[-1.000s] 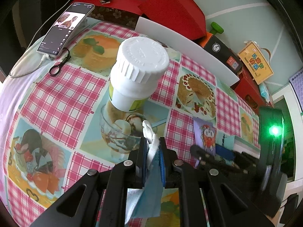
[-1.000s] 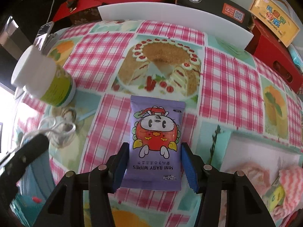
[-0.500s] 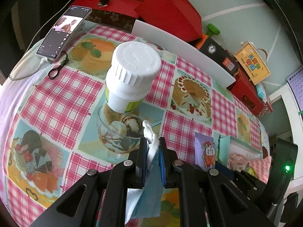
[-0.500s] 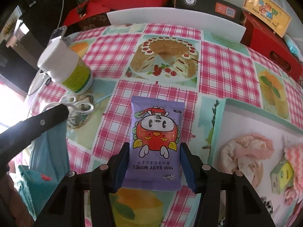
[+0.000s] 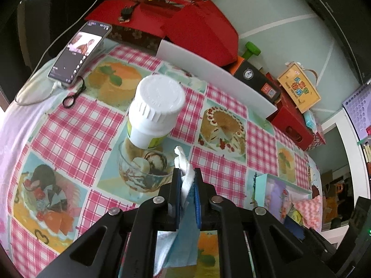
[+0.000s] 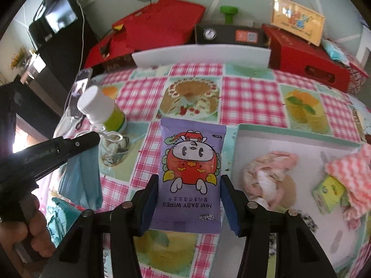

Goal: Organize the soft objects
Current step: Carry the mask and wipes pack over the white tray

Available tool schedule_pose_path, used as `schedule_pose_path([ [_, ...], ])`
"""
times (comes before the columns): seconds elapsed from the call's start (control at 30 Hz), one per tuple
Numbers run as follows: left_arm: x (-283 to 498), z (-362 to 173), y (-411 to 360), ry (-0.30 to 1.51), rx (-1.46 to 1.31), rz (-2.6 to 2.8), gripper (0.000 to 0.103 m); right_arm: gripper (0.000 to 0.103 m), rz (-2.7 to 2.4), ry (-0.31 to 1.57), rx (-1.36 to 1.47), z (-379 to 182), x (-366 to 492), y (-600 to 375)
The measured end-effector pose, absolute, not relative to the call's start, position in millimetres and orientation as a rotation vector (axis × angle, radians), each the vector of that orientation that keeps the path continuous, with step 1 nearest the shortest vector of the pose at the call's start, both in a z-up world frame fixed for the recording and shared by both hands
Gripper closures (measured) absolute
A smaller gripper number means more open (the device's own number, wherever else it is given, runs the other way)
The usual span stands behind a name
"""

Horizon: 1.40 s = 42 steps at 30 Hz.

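Note:
My right gripper point(image 6: 188, 202) is shut on a purple pack of mini baby wipes point(image 6: 191, 173) and holds it above the tablecloth, left of the teal-rimmed white box point(image 6: 289, 136). The box holds a pink cloth point(image 6: 269, 173), a pink-and-white striped cloth point(image 6: 347, 169) and a small green packet point(image 6: 329, 194). My left gripper point(image 5: 186, 194) is shut on a blue face mask point(image 5: 183, 238) with white ear loops, which hangs below the fingers. The mask also shows in the right wrist view point(image 6: 81, 176). The box is at the right in the left wrist view point(image 5: 260, 185).
A white-capped bottle point(image 5: 154, 113) stands on the checked tablecloth ahead of the left gripper. A phone point(image 5: 80, 51) lies at the far left corner. A white board point(image 5: 215, 74), red boxes point(image 5: 197, 27) and a black box point(image 6: 229, 34) line the back edge.
Both grippers have risen and pulled back from the table with their loads. The right gripper's view has swung so that the box now lies close on its right.

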<state>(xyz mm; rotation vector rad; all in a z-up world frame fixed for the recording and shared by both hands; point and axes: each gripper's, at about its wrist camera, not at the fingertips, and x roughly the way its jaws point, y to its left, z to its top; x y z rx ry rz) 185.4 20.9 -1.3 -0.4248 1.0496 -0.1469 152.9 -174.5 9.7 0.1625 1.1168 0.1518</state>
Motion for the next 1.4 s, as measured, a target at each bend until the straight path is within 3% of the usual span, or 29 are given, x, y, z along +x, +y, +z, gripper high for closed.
schedule_pose_path([
  [0.57,170.0,36.1,-8.3,0.965,-0.331,-0.172,0.093,0.048,-0.010,0.951,0.203,48.5,121.4,-251.4],
  [1.4,132.4,53.9,-144.6,0.966,-0.095,-0.457,0.093,0.048,-0.309,0.906,0.331,58.8,78.7,-382.4],
])
